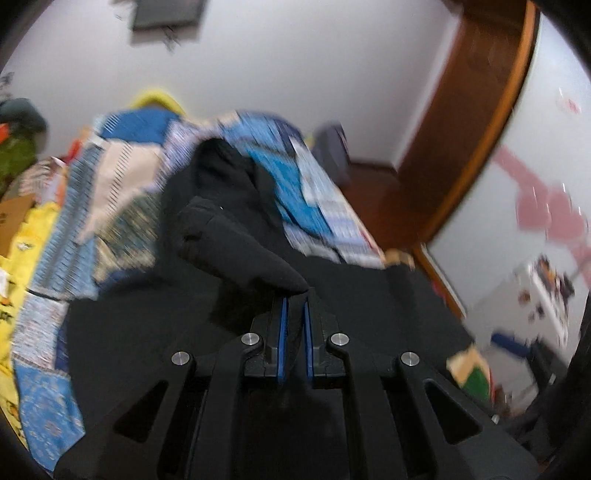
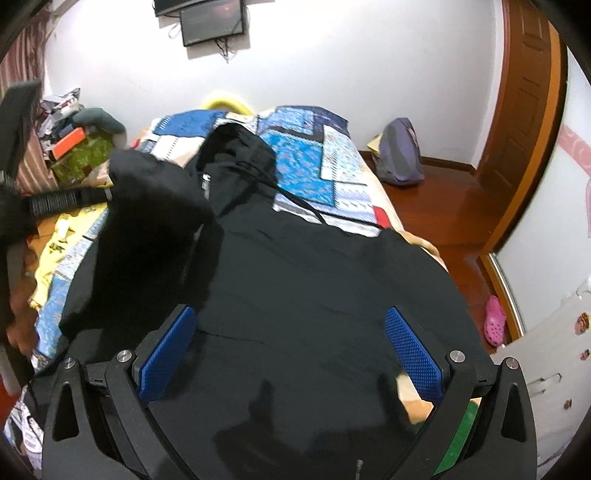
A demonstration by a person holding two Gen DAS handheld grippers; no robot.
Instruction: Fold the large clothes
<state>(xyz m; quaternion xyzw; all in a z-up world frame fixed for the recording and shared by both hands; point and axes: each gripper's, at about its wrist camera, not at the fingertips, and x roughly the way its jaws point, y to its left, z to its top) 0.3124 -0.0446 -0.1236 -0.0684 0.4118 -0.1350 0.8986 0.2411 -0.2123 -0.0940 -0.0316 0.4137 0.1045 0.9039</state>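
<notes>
Black fabric fills the near ground in both wrist views: a large hooded jacket (image 2: 303, 280) lies spread face up on a bed, its zip running up the middle and a drawstring trailing off to the right over the patchwork quilt (image 2: 314, 162) beneath it. The right gripper (image 2: 291, 339) hangs just above the jacket's lower body with its blue pads (image 2: 412, 354) standing wide apart and nothing between them. The left gripper (image 1: 294, 314) has its pads pressed together on a fold of the jacket's sleeve (image 1: 236, 243), which rises from the pinch as a raised flap; in the right wrist view that same flap (image 2: 155, 206) drapes over the jacket's left half. A person's hand (image 2: 16, 317) shows at the far left edge of that view. Beside the bed on the left lie yellow cloth (image 2: 62, 236) and a heap of mixed clutter (image 2: 70, 140). To the right, on the brown wooden floor, sit a pink clog (image 2: 494, 320) and, farther off, a grey-purple backpack (image 2: 400, 153) near a wooden door (image 2: 528, 110). A dark screen (image 2: 212, 20) hangs on the far white wall.
</notes>
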